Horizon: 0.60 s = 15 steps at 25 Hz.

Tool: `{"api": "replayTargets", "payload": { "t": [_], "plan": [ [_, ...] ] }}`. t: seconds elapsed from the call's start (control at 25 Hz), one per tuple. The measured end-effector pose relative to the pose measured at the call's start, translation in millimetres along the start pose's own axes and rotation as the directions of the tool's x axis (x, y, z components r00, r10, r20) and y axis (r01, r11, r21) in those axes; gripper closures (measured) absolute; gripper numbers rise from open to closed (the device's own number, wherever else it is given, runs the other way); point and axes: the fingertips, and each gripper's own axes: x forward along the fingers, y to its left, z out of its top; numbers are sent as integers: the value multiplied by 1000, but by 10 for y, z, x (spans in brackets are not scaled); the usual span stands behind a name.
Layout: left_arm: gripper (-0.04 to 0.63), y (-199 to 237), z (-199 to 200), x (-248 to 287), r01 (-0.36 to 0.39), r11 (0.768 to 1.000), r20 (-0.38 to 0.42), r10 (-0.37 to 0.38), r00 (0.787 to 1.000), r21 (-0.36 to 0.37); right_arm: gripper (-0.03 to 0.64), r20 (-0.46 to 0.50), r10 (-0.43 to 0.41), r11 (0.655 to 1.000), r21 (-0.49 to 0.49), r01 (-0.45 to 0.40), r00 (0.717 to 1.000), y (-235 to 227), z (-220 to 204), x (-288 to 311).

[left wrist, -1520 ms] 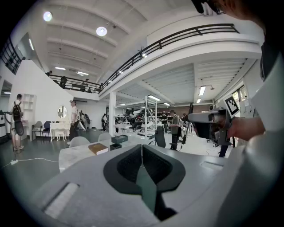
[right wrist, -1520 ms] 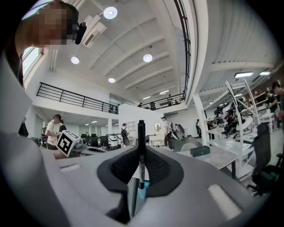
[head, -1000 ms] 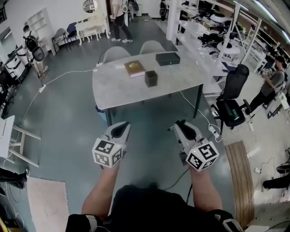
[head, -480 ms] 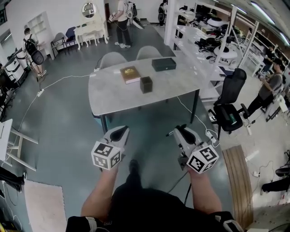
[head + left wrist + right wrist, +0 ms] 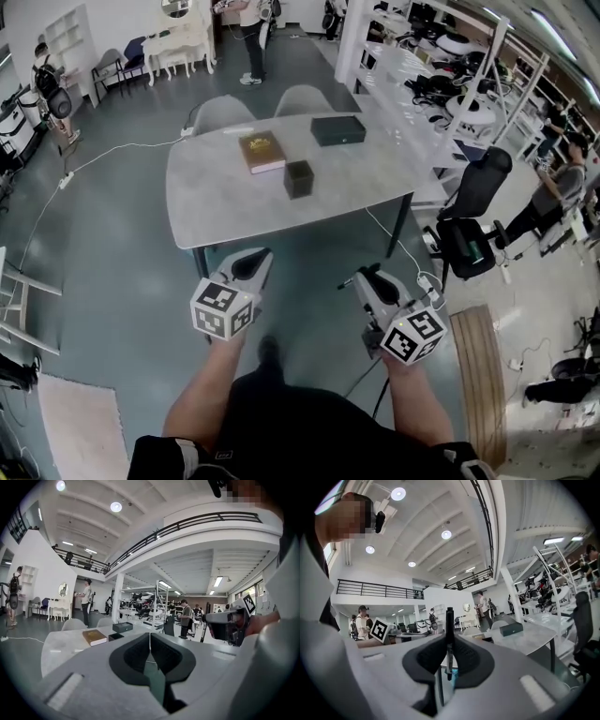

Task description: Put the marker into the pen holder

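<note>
Head view: left gripper [image 5: 251, 266] and right gripper [image 5: 366, 278] are hovering well short of the table [image 5: 216, 202], where the holder [image 5: 299, 178] is sitting. Left gripper view: jaws pressing together, empty. Right gripper view: jaws clamping the marker [image 5: 449, 620] upright. Grasp done; approach and insertion remaining

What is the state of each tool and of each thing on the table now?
left tool: shut, empty.
right tool: shut on the marker.
marker: upright between the jaws, not yet in the pen holder.
pen holder: upright on the table, top open.
book: closed, lying flat.
dark box: lid closed.
</note>
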Motion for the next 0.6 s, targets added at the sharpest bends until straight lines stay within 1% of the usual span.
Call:
{"api": "replayTargets", "payload": {
  "t": [0.16, 0.32, 0.44, 0.6],
  "plan": [
    [580, 511, 59, 412, 20, 1000, -25, -20, 999, -10, 571, -11, -28, 999, 20, 28, 1000, -324, 79, 567],
    [580, 1075, 134, 718, 25, 1000, -29, -26, 999, -13, 571, -42, -42, 999, 29, 43, 998, -558, 82, 1179],
    [578, 1444, 159, 852, 30, 999, -33, -31, 999, -14, 571, -63, -43, 999, 27, 45, 997, -629, 88, 1581],
    [578, 1839, 227, 959, 43, 999, -36, -44, 998, -13, 571, -59, -41, 998, 35, 43, 997, -623, 139, 2053]
  ]
}}
